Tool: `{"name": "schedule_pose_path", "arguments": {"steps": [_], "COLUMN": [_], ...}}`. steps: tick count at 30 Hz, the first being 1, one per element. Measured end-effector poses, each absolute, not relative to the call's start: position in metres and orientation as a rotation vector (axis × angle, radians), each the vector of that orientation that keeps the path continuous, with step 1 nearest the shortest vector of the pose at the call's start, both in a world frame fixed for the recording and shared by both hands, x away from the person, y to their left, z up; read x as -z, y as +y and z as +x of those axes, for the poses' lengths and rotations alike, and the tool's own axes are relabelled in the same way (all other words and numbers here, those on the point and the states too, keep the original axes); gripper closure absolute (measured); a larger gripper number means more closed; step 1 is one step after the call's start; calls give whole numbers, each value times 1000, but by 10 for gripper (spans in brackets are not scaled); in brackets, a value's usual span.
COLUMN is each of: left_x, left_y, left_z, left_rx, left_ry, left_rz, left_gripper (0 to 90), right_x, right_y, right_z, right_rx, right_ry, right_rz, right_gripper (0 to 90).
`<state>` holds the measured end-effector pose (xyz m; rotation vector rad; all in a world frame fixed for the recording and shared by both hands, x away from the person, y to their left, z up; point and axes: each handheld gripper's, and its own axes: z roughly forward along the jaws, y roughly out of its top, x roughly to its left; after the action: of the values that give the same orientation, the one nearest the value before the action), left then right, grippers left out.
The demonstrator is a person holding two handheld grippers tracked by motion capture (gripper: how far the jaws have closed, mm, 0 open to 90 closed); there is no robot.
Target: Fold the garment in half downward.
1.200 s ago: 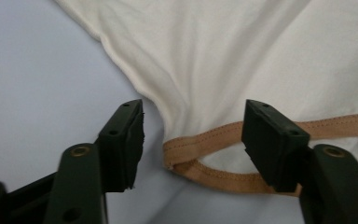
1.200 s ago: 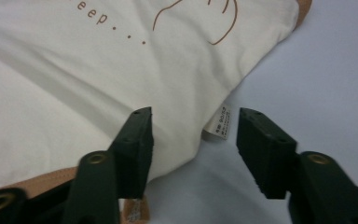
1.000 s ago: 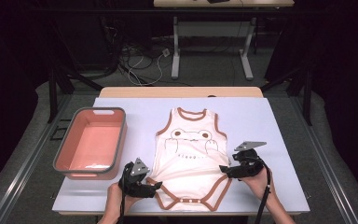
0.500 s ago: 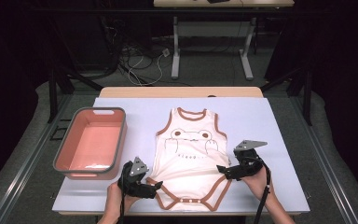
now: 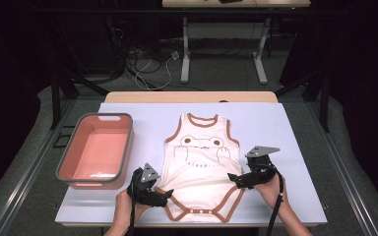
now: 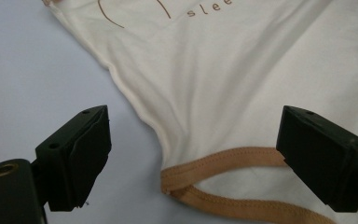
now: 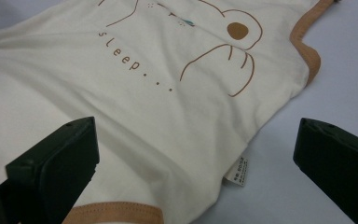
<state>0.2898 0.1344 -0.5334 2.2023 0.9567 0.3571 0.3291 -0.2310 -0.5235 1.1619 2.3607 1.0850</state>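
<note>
A cream baby onesie (image 5: 202, 162) with brown trim and a frog print lies flat on the pale table cover, neck away from me. My left gripper (image 5: 166, 195) sits at its lower left leg opening. In the left gripper view the jaws (image 6: 196, 121) stand wide apart over the brown hem (image 6: 223, 161), with the cloth (image 6: 242, 84) lying loose between them. My right gripper (image 5: 234, 179) is at the lower right side seam. Its jaws (image 7: 198, 135) are spread over the cloth (image 7: 144, 107) and a small white label (image 7: 240, 173). Both pairs of jaws have just been opening, and neither presses on the fabric.
A pink tub (image 5: 96, 150) with a grey rim stands at the left of the table. The lilac cover (image 5: 285, 132) stretches bare to the right of the onesie. Beyond the far edge are a desk frame (image 5: 221, 54) and floor cables (image 5: 147, 64).
Both hands keep their places. The jaws of both grippers look a little wider apart than before, and the onesie lies as it did.
</note>
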Motion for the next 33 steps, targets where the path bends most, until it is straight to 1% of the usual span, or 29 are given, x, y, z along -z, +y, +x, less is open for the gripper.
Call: {"name": "schedule_pose_path", "arguments": {"steps": [11, 18, 25, 29, 31, 33], "left_x": [528, 528, 527, 528, 528, 530], "left_y": [137, 130, 123, 121, 121, 122], "left_z": [310, 320, 333, 339, 344, 348], "left_rx": [-350, -390, -395, -423, -406, -391], "left_ry": [1026, 1044, 1016, 1000, 1031, 1060], "left_rz": [2142, 2148, 2122, 2116, 2115, 2107], "left_gripper": [74, 63, 0, 0, 0, 0], "right_x": [525, 527, 525, 527, 528, 528], "right_y": [-230, -231, -236, -235, -234, -234], "right_z": [339, 348, 355, 359, 361, 363], "right_rx": [-1103, -1094, -1089, -1070, -1073, -1068], "right_ry": [2344, 2340, 2344, 2363, 2370, 2370], "right_rz": [1205, 1224, 1254, 1259, 1251, 1250], "right_gripper": [0, 1, 29, 29, 29, 49]}}
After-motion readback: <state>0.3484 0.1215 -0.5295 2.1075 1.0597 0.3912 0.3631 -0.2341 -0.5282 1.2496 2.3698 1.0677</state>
